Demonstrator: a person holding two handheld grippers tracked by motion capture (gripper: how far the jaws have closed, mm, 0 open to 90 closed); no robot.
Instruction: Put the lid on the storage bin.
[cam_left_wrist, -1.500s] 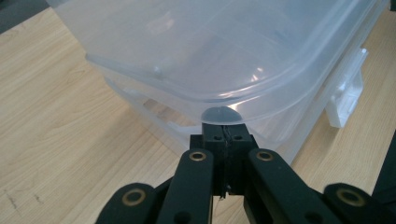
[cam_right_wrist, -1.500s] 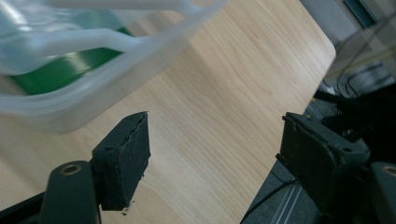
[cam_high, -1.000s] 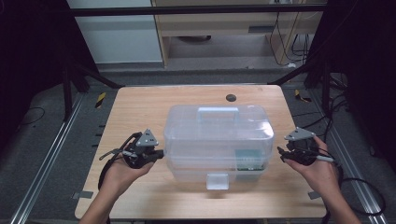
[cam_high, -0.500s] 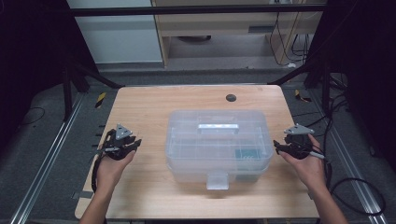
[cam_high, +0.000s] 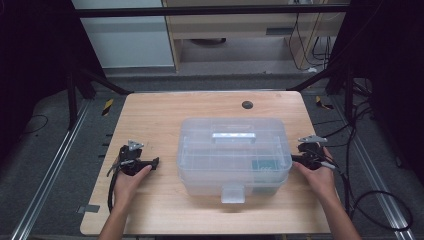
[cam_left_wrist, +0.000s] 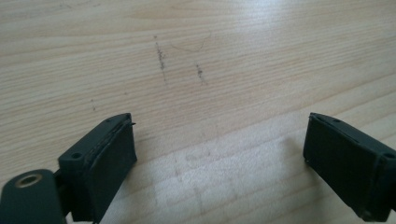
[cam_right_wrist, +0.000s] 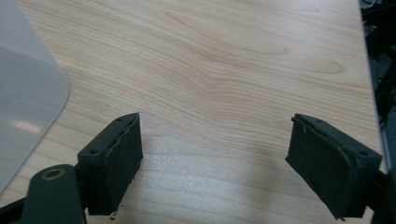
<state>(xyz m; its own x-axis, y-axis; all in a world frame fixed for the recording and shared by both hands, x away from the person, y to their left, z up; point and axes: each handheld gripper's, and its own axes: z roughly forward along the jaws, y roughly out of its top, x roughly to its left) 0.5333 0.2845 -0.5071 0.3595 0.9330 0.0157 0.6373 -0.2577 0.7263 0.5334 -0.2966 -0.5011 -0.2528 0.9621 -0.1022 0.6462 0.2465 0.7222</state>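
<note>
One wooden table (cam_high: 150, 120) (pale, scuffed) stands on grey floor (cam_high: 45, 165).

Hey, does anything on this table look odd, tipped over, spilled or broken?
Nothing stands out. The clear box sits flat and closed mid-table, a small dark disc lies behind it, and both grippers, left and right, rest open beside it. There are faint scuffs on the wood.
</note>
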